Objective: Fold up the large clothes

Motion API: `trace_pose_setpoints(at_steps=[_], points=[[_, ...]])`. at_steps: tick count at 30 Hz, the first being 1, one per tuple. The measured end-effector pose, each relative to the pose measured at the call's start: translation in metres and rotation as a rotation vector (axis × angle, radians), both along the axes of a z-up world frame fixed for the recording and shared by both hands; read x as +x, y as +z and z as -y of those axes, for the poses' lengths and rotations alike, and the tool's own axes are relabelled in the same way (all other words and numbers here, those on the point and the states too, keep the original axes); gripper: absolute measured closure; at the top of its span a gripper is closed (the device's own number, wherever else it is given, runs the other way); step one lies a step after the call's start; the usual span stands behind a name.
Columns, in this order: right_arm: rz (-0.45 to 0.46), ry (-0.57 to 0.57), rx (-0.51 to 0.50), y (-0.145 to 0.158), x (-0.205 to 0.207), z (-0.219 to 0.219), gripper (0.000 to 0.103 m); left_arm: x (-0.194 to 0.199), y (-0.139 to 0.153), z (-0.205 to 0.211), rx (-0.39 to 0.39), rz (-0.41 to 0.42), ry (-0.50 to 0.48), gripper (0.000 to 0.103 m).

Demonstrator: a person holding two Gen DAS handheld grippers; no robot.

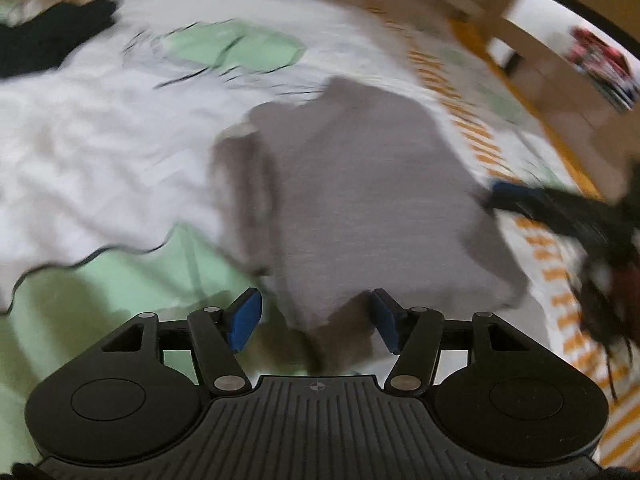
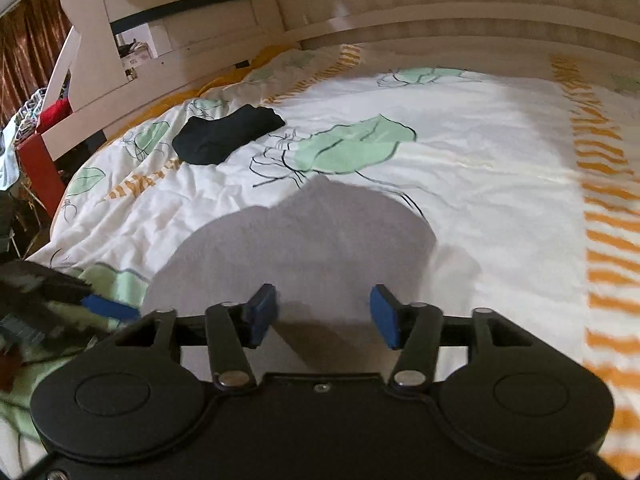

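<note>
- your left gripper [image 1: 316, 320] and right gripper [image 2: 324, 316] both stand wide, holding nothing.
- the grey garment [image 2: 296, 240] lies partly folded on the leaf-print bedspread [image 2: 480, 152], its near edge just under your fingers.
- pinch one near corner with each gripper, catching all layers.
- lift evenly and lay it flat; the left view is blurred.
- ignore the black cloth [image 2: 228, 132] lying well apart.
</note>
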State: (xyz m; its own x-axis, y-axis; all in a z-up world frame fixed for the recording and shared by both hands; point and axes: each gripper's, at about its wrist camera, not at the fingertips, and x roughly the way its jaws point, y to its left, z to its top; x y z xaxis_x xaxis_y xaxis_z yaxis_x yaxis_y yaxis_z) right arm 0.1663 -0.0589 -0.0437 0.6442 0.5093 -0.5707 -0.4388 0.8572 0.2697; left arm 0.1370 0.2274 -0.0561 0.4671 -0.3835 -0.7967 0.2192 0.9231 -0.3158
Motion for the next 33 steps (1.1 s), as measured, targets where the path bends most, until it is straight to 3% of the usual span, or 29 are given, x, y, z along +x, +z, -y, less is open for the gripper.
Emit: trace_pose_setpoints(at_steps=[3,7,10,14,16,18,20,22,27,33], points=[[-0.007,0.002,-0.015,-0.002,-0.026,0.008,0.039,0.007,-0.008,-0.011,-0.024,-0.036,0.053,0.044],[0.004,0.055,-0.069,-0.006,-0.058,0.002,0.03,0.01,-0.009,-0.008,-0.005,-0.035,0.039,0.044],[-0.002,0.065,-0.146,-0.012,-0.062,-0.01,0.029,0.008,-0.01,-0.008,-0.013,-0.04,0.043,0.043],[-0.186,0.02,-0.1,-0.038,-0.039,0.003,0.028,0.005,-0.008,-0.015,-0.062,-0.039,0.071,0.043],[-0.192,0.031,-0.102,-0.038,-0.04,0.007,0.027,0.004,-0.002,-0.023,-0.127,-0.012,0.104,0.043],[-0.186,0.063,-0.037,-0.029,-0.041,0.016,0.026,0.002,0.008,-0.033,-0.229,0.033,0.149,0.038],[-0.175,0.062,0.099,-0.019,-0.037,0.031,0.019,0.003,0.015,-0.043,-0.331,0.071,0.198,0.026],[-0.163,0.036,0.218,-0.011,-0.025,0.046,0.0,0.011,0.016,-0.046,-0.397,0.066,0.227,0.023],[-0.216,-0.041,0.392,-0.023,0.024,0.063,0.0,0.042,0.002,-0.025,-0.335,-0.005,0.202,0.023],[-0.411,-0.055,0.555,-0.073,0.071,0.06,0.0,0.064,-0.027,-0.016,-0.323,-0.091,0.173,0.023]])
